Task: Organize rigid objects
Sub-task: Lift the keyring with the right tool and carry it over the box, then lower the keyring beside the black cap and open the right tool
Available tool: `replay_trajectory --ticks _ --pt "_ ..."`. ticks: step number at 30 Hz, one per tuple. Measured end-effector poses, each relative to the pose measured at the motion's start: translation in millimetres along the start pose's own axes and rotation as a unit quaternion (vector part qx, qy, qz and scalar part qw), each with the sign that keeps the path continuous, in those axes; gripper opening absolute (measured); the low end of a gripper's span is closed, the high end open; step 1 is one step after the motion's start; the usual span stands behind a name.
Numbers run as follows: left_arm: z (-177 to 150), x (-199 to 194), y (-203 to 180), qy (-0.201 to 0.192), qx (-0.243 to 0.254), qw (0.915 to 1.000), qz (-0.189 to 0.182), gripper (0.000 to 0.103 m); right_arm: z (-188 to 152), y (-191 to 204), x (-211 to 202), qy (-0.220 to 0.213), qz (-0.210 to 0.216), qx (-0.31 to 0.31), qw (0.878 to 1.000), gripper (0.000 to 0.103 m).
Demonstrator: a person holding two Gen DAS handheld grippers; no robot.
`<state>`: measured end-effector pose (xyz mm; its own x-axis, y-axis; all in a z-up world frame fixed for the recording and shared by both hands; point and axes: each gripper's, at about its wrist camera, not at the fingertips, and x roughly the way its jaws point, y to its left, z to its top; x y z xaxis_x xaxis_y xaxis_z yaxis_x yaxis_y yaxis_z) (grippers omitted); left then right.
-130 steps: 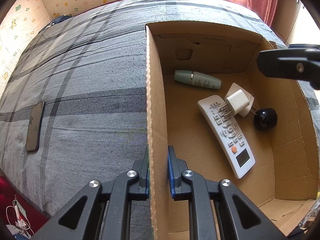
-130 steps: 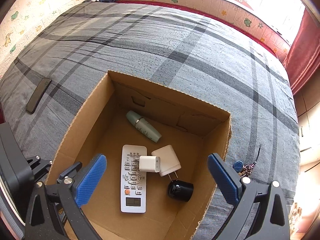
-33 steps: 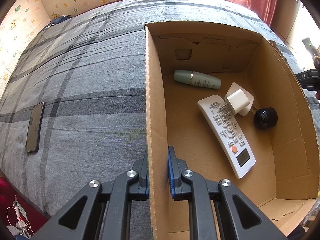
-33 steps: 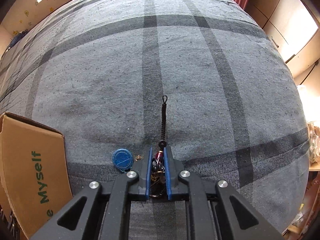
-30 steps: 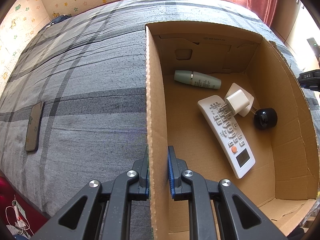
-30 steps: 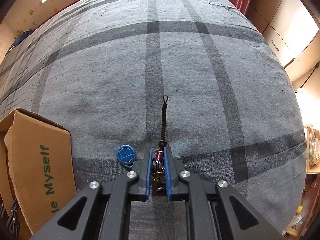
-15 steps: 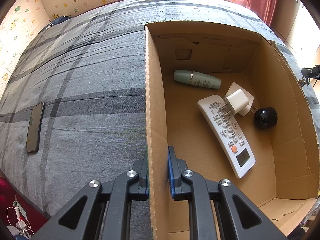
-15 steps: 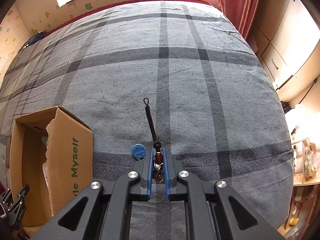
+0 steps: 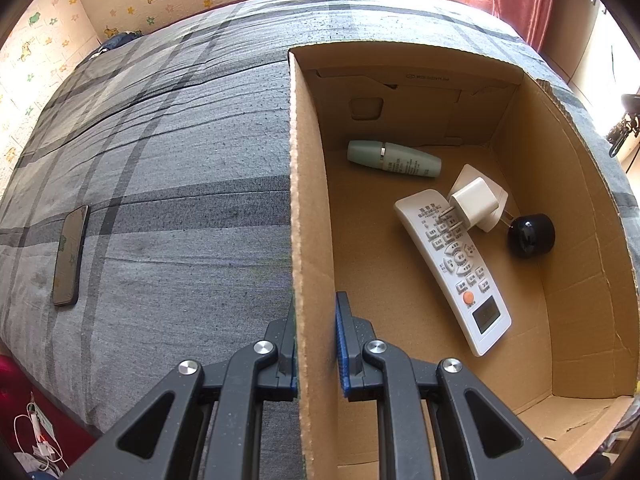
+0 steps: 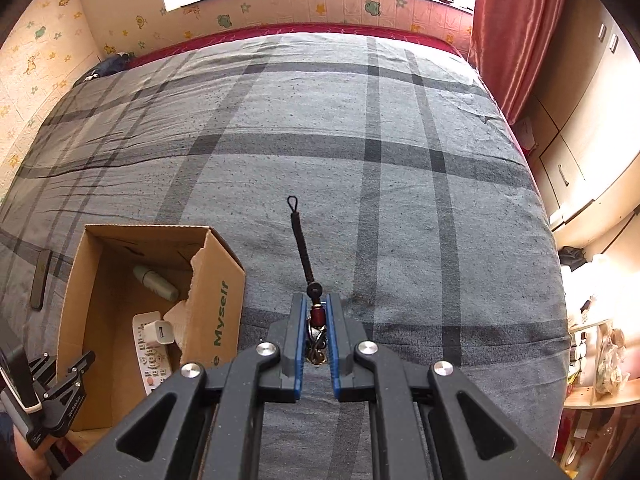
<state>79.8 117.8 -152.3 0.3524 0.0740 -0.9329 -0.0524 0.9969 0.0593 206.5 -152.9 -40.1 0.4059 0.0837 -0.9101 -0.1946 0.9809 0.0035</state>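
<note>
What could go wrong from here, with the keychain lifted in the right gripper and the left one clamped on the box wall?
1. The right gripper pinches the keychain only at its ring cluster; the black lanyard dangles free and could snag the torn box edge on the way in.
2. The left gripper grips only thin cardboard wall, which may flex or tip.
3. Dropped keys could strike the white charger perched loosely on the remote.

Green "Myself" on the cardboard box (image 10: 218, 316)

Each gripper, left (image 9: 316, 344) and right (image 10: 316, 340), has matte black angular linkages, silver round screws and blue ribbed pads (image 9: 342, 344).
</note>
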Motion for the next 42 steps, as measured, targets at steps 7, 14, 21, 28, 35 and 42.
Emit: replay_trajectory --ticks 7,14,21,28,35,42 --pt "-0.6 -0.1 0.0 0.0 -0.001 1.0 0.0 0.016 2.4 49.6 -30.0 -0.019 0.035 -0.054 0.998 0.008" --pt "-0.6 -0.1 0.2 0.0 -0.001 1.0 -0.001 0.016 -6.8 104.4 -45.7 -0.026 0.075 -0.107 0.991 0.008" --pt "-1.1 -0.3 0.0 0.0 -0.001 1.0 -0.001 0.016 -31.1 147.1 -35.5 -0.005 0.1 -0.15 0.984 0.008" --pt "-0.9 -0.5 0.1 0.0 -0.001 1.0 -0.001 0.016 -59.3 169.7 0.8 0.037 0.099 -0.17 0.98 0.008" --pt "-0.9 -0.5 0.6 0.0 -0.001 1.0 -0.001 0.016 -79.1 174.5 45.4 0.086 0.091 -0.167 0.978 0.008" --pt "-0.8 -0.1 0.9 0.0 -0.002 1.0 -0.001 0.016 -90.7 175.8 70.8 0.114 0.085 -0.168 0.975 0.009"
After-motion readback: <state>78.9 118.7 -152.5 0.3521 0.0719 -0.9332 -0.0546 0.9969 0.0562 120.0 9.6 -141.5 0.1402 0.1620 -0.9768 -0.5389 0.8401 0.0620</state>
